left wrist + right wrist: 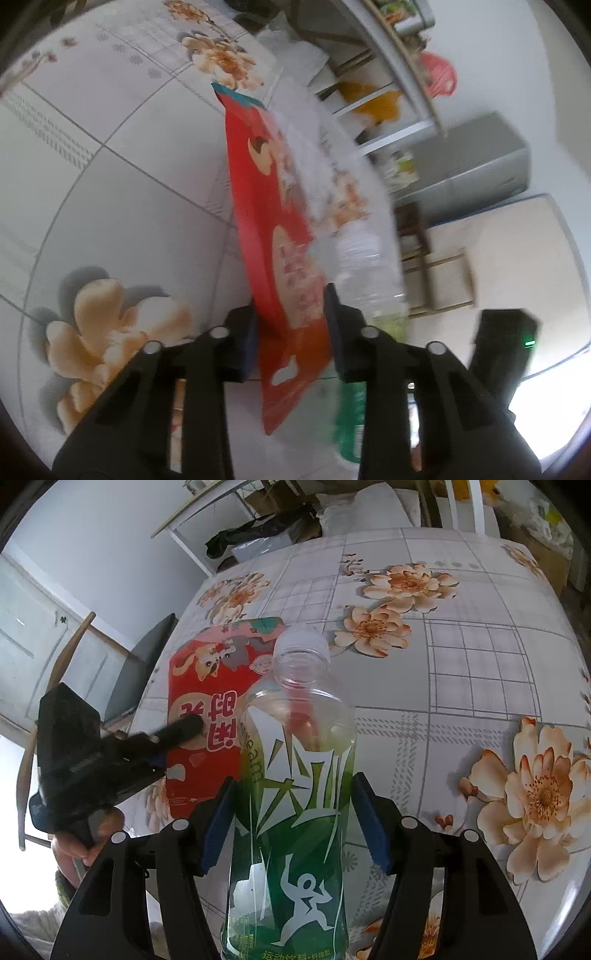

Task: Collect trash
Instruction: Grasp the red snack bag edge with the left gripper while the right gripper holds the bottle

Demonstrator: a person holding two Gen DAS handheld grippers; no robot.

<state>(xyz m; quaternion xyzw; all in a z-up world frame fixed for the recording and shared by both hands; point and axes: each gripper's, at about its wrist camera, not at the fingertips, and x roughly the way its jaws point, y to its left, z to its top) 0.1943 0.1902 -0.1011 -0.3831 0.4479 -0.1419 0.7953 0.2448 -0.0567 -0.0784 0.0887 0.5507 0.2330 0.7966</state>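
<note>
My left gripper is shut on a red snack bag, held edge-on above the flowered tablecloth. In the right wrist view the left gripper pinches the same red bag from the left. My right gripper is shut on a clear plastic bottle with a green label, held upright with its open neck pointing away. The bottle also shows blurred to the right of the bag in the left wrist view.
The round table has a white flowered cloth. A chair stands at its far left edge. White shelving with bags, a grey cabinet and a stool stand beyond the table.
</note>
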